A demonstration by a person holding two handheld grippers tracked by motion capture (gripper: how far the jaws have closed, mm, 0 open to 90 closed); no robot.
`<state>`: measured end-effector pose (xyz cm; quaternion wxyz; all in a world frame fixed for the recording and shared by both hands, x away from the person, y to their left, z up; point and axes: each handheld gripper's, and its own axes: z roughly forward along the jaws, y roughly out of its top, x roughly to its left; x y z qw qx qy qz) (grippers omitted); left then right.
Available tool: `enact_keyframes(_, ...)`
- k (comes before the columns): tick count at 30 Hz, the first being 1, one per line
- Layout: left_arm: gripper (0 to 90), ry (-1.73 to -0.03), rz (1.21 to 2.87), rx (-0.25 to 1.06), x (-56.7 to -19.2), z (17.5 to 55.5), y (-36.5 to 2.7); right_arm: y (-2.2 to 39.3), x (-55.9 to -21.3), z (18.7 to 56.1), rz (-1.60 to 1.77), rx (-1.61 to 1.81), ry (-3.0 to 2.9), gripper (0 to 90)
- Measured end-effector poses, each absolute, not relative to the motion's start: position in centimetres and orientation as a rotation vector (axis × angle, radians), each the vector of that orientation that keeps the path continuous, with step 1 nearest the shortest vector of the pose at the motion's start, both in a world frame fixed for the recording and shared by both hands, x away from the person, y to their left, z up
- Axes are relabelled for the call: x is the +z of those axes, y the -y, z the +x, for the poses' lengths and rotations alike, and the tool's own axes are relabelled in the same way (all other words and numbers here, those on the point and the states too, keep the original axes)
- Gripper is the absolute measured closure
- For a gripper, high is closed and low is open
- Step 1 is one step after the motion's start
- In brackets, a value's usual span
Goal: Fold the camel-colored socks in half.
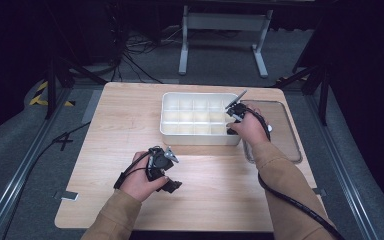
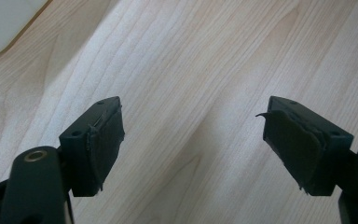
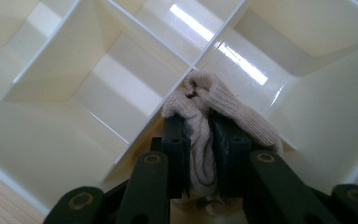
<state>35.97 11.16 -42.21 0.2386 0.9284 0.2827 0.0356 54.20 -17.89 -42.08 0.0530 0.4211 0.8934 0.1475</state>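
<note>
Right gripper [image 3: 199,140] clamping cream knit cloth [image 3: 214,107] over divided tray [image 1: 170,131] (near-right compartment), left gripper [image 2: 193,144] agape.

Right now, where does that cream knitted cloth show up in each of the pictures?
High view: too small to make out; it would be at the right gripper, over the tray's right end.
Left gripper view: not in it; a white tray corner sits top left.
Right gripper view: cloth at centre, pinched between the fingers above a tray divider.
Shared landmark: the white divided tray.

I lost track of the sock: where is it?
In the right gripper view the cream sock sits pinched in the right gripper, above the white divided tray's partition crossing.
</note>
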Motion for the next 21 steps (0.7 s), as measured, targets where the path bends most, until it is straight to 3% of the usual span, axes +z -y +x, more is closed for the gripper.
enact_keyframes(12, 20.8, -0.794, 2.52, 0.102, -41.9, 35.7, -11.6, 18.7, -41.5, 53.6, 1.293, 0.554, -2.706, 67.2)
enact_keyframes(13, 20.8, -0.799, 2.523, 0.099, -41.8, 35.6, -11.7, 18.9, -41.0, 53.2, 1.297, 0.588, -2.693, 58.2)
enact_keyframes(15, 20.8, -0.793, 2.516, 0.11, -41.9, 35.6, -11.7, 18.9, -40.8, 53.1, 1.306, 0.605, -2.688, 56.0)
enact_keyframes(21, 20.8, -0.796, 2.511, 0.112, -41.7, 35.7, -11.8, 19.9, -39.0, 51.7, 1.256, 0.764, -2.628, 53.6)
